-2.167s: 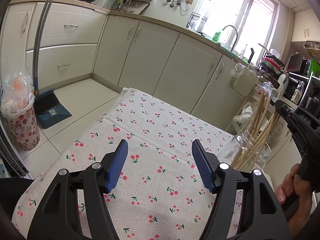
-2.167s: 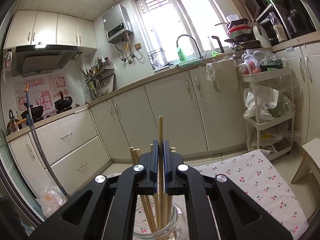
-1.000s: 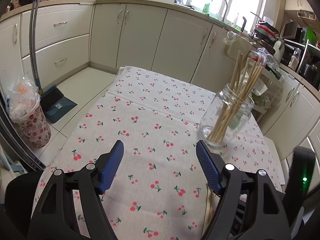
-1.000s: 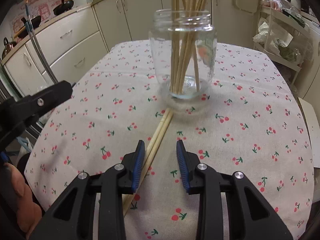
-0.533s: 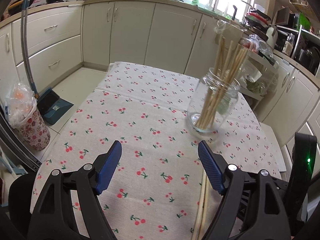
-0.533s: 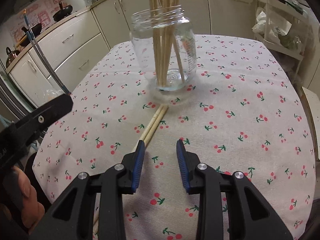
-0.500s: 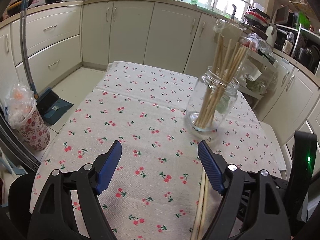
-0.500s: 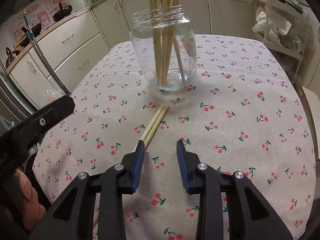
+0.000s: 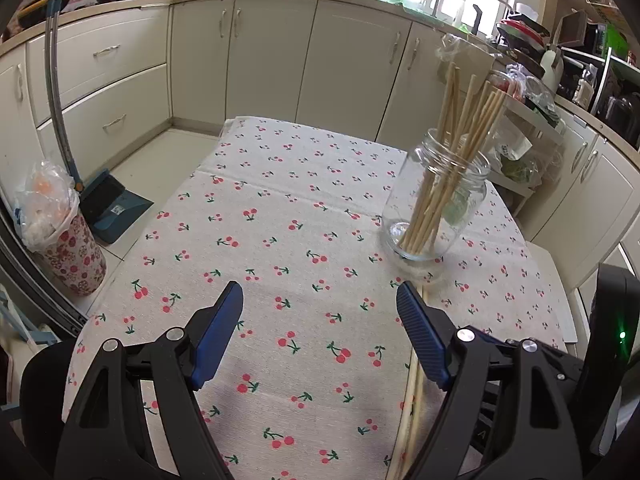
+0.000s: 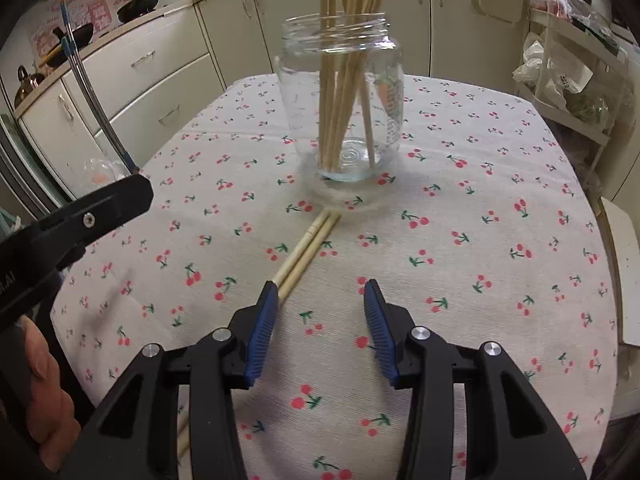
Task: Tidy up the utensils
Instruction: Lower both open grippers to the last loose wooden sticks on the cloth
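Note:
A clear glass jar (image 10: pixel 342 116) holding several wooden chopsticks stands upright on the cherry-print tablecloth (image 10: pixel 480 220); the left wrist view shows the jar (image 9: pixel 436 204) at the right. Two loose chopsticks (image 10: pixel 308 246) lie side by side on the cloth, running from the jar's foot toward the near edge and passing under the left finger of my right gripper (image 10: pixel 320 312). Its jaws are opening with nothing between them. My left gripper (image 9: pixel 320 320) stands open and wide over bare cloth, the loose chopsticks (image 9: pixel 412 392) beside its right finger.
The left gripper's body and a hand (image 10: pixel 44 392) sit at the left edge of the right wrist view. On the floor left of the table are a bagged bin (image 9: pixel 60 232) and a dustpan with broom (image 9: pixel 112 204). Cabinets ring the room; a wire rack (image 10: pixel 568 88) stands right.
My right gripper's jaws have spread wider than half a second ago. The jar and the two loose chopsticks have stayed put. The left gripper has hardly shifted.

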The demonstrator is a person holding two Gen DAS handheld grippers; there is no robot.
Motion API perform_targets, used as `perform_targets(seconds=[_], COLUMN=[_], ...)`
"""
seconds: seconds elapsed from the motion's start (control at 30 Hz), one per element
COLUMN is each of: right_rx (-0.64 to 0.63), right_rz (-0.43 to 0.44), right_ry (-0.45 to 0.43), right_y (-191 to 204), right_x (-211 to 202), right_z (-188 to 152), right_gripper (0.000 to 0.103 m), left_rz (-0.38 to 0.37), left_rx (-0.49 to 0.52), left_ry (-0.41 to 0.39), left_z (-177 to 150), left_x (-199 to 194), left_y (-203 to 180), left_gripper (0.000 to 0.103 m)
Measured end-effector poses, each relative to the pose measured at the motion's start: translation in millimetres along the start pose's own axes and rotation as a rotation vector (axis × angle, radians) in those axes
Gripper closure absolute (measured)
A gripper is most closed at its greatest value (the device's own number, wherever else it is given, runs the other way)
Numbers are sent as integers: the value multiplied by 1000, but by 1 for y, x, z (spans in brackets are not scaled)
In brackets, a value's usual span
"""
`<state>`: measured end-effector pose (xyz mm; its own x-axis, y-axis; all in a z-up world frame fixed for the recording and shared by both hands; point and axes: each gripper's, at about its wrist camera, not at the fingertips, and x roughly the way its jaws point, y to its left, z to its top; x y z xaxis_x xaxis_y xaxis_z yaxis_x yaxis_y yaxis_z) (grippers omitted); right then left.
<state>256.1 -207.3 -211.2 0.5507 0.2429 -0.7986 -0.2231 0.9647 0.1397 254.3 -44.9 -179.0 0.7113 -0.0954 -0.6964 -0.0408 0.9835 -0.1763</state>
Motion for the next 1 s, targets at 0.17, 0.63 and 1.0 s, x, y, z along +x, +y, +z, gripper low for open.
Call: perform_targets(seconds=[0.17,0.63,1.0], right_rx=[4,-103,36], right_rz=[-12,-88,-9], right_ry=[9,28,21], right_y=[-3,6,-41], right_x=[0,8,-1], right_z=[1,10,8], right_gripper=[59,55,54], left_rz=[-4,6,19], left_rx=[21,14,154], left_ry=[7,24,127], left_z=[-2,-3,-12], left_x=[1,6,33], left_y=[-8,-6,-36], left_gripper=[27,27,27])
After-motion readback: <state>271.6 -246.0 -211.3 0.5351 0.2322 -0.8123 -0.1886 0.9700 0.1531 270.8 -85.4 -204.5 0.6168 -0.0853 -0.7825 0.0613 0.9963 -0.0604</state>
